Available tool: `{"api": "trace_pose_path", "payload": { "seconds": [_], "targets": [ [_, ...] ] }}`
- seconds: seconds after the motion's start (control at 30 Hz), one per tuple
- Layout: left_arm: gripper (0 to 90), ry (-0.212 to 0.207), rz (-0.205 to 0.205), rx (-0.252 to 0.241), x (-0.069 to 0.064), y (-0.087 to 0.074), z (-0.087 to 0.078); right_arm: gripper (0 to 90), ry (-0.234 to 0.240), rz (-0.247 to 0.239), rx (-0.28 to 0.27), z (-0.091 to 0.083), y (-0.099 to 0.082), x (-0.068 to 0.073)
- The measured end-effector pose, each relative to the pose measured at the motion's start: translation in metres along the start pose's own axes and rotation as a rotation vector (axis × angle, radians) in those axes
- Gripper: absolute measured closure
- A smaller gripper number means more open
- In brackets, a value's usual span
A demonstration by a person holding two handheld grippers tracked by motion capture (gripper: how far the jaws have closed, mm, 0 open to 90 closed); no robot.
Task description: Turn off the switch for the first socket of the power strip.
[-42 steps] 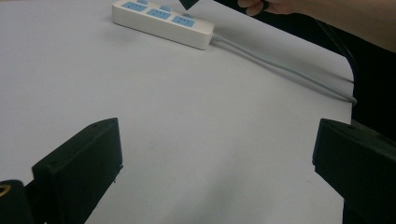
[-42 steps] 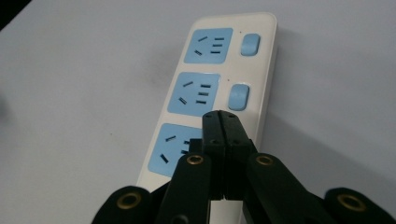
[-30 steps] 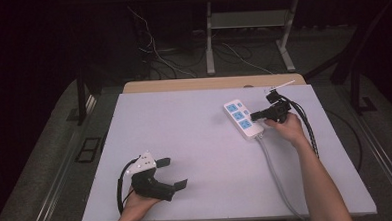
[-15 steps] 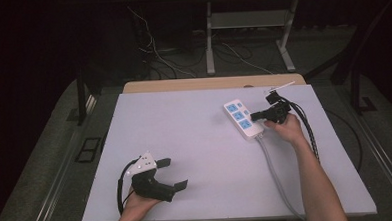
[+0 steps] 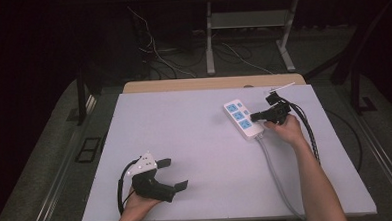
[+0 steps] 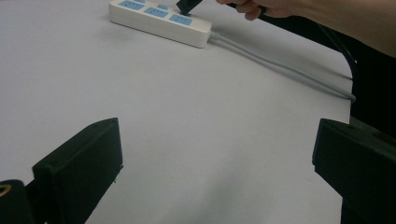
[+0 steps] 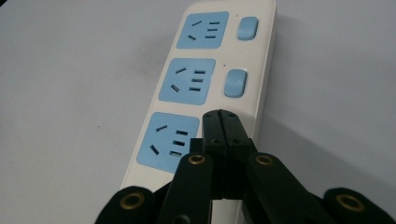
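The right tool (image 7: 219, 122), jaws pressed together, tips the power strip (image 5: 243, 119) beside its nearest socket; nothing between them. The left tool (image 5: 172, 173) rests wide open on the bench (image 5: 195, 140).

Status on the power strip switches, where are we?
Done: right gripper, jaws shut, sits at the power strip, tip over the nearest switch position. In hand: apparently pressing it; contact can't be confirmed. Left: the two other switches look untouched. Left gripper rests open, apart.

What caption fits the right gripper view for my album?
Right gripper, jaws shut together, tips over the power strip beside its nearest blue socket.
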State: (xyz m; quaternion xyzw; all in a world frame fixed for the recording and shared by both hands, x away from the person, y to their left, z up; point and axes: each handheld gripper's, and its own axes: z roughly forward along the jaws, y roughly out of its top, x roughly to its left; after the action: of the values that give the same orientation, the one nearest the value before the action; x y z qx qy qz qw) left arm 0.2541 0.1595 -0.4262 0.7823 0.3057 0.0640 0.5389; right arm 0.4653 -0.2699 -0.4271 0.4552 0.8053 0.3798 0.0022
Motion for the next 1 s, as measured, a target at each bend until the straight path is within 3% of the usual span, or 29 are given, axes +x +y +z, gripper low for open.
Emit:
{"api": "trace_pose_path", "payload": {
  "seconds": [0.17,0.43,0.53,0.67,1.0],
  "targets": [
    [0.2,-0.001,0.001,0.005,0.001,0.000,0.001,90.0,-0.022,-0.020,0.016,0.000,0.003,0.003],
    [0.2,0.000,0.000,0.004,0.001,0.000,0.001,90.0,-0.015,-0.005,0.022,0.000,0.004,0.002],
    [0.2,0.000,-0.001,0.004,0.002,0.000,0.001,90.0,-0.031,-0.009,0.010,-0.006,0.007,0.004],
    [0.2,-0.003,-0.005,0.005,0.002,0.000,0.002,90.0,-0.007,0.001,-0.017,-0.011,0.007,0.003],
    [0.3,-0.003,-0.004,0.006,0.002,0.000,0.003,90.0,-0.009,-0.012,-0.022,-0.025,0.008,0.007]
  ]
}}
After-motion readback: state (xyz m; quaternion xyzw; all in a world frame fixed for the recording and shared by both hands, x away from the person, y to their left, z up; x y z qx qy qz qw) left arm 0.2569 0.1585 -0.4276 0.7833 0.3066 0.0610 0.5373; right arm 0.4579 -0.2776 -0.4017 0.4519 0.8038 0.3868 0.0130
